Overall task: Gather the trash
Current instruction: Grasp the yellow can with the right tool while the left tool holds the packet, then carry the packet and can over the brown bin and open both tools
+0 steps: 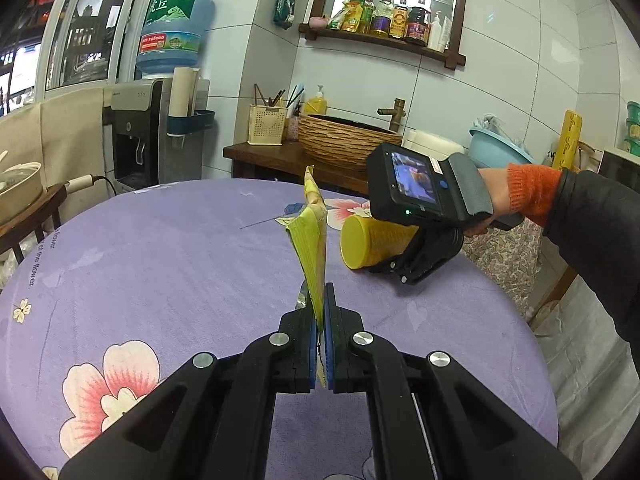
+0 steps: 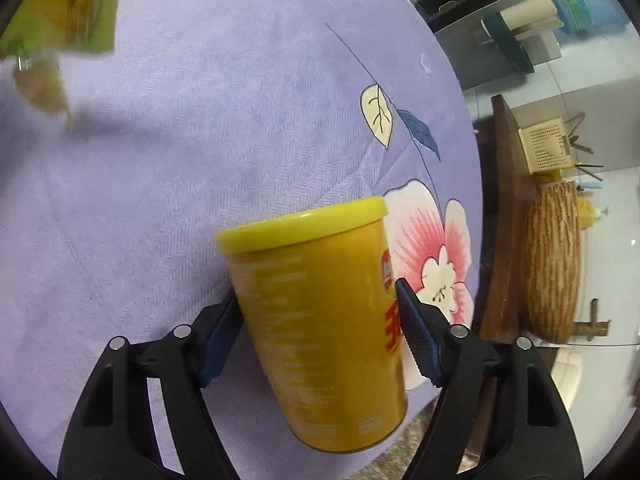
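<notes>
On the far left of the left wrist view, a pale bowl (image 1: 18,188) on a dark side stand, a water dispenser (image 1: 148,136) behind it with a blue bottle (image 1: 176,28) on top. Spread across the middle, a round surface (image 1: 160,248) under a purple cloth printed with pink flowers. Low in the centre, the left tool (image 1: 320,320), clenched on a yellow-green wrapper (image 1: 312,244); the wrapper pinched at its lower edge between the blue pads, standing upright and raised above the cloth. Just right of the wrapper, a yellow canister (image 1: 372,244) lying on its side on the cloth, its lid end turned toward the camera. Over it, the right tool (image 1: 394,268), angled downward, carried by a hand (image 1: 494,200) in an orange cuff and dark sleeve. Behind, a wooden counter with a woven basin (image 1: 344,140), and a wall shelf (image 1: 384,40) of bottles above.

In the right wrist view, top left, the yellow-green wrapper (image 2: 68,4) blurred at the edge. In the centre, the yellow canister (image 2: 320,320) with its yellow lid (image 2: 302,224) pointing away, red lettering on its right flank, lying near the surface's (image 2: 200,140) edge beside a printed pink flower. Right tool (image 2: 320,320) astride the canister, one blue pad on either flank: the right-hand pad against the wall by the lettering, the left-hand pad at or just off the wall, contact there impossible to tell. Farther right, beyond the rim, the woven basin (image 2: 554,260) and a cream utensil holder (image 2: 542,144).
</notes>
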Demonstrator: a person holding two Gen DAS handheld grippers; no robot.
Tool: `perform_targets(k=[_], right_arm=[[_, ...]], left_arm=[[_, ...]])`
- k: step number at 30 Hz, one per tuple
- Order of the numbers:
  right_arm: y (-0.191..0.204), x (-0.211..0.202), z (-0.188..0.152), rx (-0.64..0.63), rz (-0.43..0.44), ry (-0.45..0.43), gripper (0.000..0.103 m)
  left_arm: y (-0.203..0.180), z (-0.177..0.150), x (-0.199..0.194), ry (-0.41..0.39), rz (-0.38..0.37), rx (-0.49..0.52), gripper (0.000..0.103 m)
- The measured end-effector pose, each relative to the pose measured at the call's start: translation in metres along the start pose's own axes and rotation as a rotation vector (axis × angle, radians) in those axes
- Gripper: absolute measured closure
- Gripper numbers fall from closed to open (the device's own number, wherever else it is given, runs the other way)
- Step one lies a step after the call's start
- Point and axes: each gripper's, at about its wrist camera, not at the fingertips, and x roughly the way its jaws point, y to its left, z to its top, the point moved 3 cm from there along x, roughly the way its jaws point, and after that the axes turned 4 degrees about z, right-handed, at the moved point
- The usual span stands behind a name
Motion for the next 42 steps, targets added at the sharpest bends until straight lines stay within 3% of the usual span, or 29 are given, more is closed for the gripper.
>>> perform_targets(k=[5, 10, 14, 24, 29, 34, 39, 42], right_arm=[[0.008, -0.007, -0.004, 0.098, -0.027, -0.003, 0.033], [0.014, -0.045, -0.022, 0.333, -0.108, -0.144, 0.034], [0.035, -0.095, -0.053, 0.513, -0.099, -0.298, 0.036], [0.143, -0.188, -0.131, 0.86, -0.161, -0.54, 0.037], [0.224, -0.226, -0.201, 1.072, -0.249, -0.602, 0.037], [0.289, -0.222, -0.28, 1.296, -0.293, -0.517, 0.037], [0.338, -0.167, -0.34, 1.476, -0.304, -0.287, 0.037], [0.347, -0.138, -0.358, 1.542, -0.276, -0.255, 0.037]], left_arm=[[-0.001, -0.002, 0.001, 0.008, 0.002, 0.001, 0.099], [-0.001, -0.001, -0.001, -0.009, 0.01, -0.007, 0.099], [-0.003, -0.001, -0.001, -0.018, 0.01, -0.006, 0.099], [-0.025, -0.007, -0.01, -0.061, -0.046, 0.057, 0.099], [-0.045, -0.013, -0.012, -0.054, -0.127, 0.097, 0.099], [-0.074, -0.019, -0.018, -0.048, -0.204, 0.143, 0.099], [-0.113, -0.027, -0.04, -0.049, -0.287, 0.203, 0.099], [-0.138, -0.032, -0.053, -0.033, -0.36, 0.213, 0.099]])
